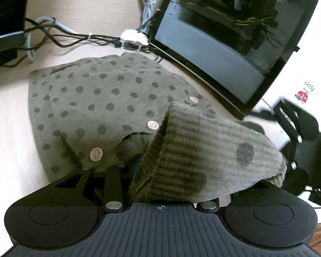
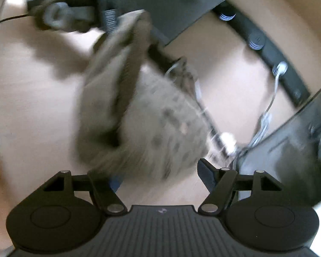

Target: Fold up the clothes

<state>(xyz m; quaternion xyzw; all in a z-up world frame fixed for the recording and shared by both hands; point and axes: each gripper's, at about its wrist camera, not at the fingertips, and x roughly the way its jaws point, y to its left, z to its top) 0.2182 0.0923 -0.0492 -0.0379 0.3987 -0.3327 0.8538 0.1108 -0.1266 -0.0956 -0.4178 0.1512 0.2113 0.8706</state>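
Note:
An olive-green dotted cardigan with pale buttons lies bunched on the light wooden table. My left gripper is shut on its ribbed sleeve cuff, which drapes over and hides the fingers. In the blurred right wrist view the cardigan lies just ahead of my right gripper. That gripper is open and empty, its fingers wide apart, the left one partly behind the cloth. The other gripper holds the sleeve up at the top of that view.
A black computer case with a glass side stands at the back right. A bundle of black and grey cables runs along the table behind the cardigan. A dark object stands at the far left. A dark case is at the right.

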